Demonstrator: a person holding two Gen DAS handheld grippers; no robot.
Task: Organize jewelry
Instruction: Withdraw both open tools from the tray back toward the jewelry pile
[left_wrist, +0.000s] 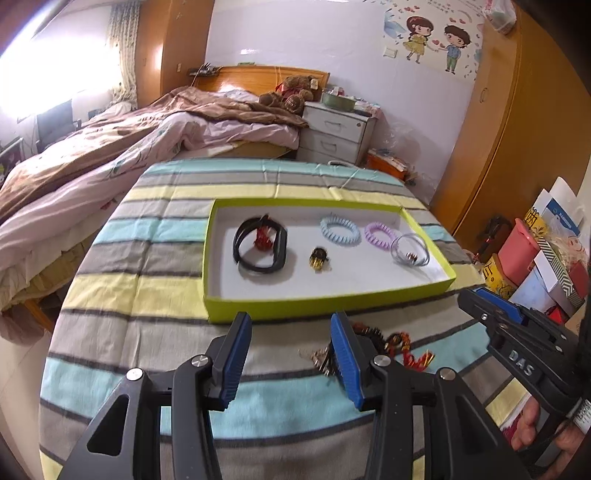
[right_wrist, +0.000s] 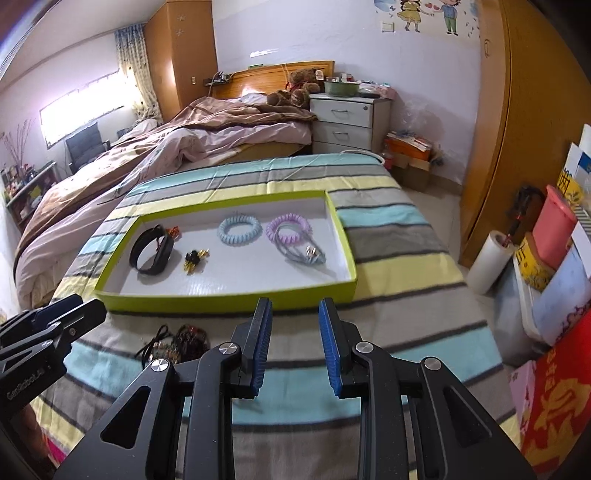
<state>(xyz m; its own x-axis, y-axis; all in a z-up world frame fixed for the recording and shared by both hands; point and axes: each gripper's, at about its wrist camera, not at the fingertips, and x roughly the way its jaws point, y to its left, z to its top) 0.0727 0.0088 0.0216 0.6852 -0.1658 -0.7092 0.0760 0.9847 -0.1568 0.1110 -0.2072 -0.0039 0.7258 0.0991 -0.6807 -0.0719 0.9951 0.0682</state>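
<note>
A lime-green tray (left_wrist: 325, 301) (right_wrist: 229, 295) lies on the striped cloth. It holds a black bracelet (left_wrist: 258, 245) (right_wrist: 153, 253), a small gold-and-black piece (left_wrist: 318, 258) (right_wrist: 194, 258), a blue coil band (left_wrist: 340, 230) (right_wrist: 239, 229), a purple coil band (left_wrist: 380, 232) (right_wrist: 288, 229) and a clear bangle (left_wrist: 410, 249) (right_wrist: 306, 254). A loose pile of beaded jewelry (left_wrist: 391, 341) (right_wrist: 181, 341) rests on the cloth in front of the tray. My left gripper (left_wrist: 290, 325) (right_wrist: 92, 308) is open and empty, just left of the pile. My right gripper (right_wrist: 295, 310) (left_wrist: 467, 295) is open and empty, right of the pile.
The striped cloth (left_wrist: 147, 295) covers a table that ends shortly behind the tray. An unmade bed (left_wrist: 110, 155) runs along the left. A white nightstand (right_wrist: 347, 118) stands at the back, a wooden wardrobe (right_wrist: 517, 129) on the right, and boxes and bags (right_wrist: 554, 258) on the floor at the right.
</note>
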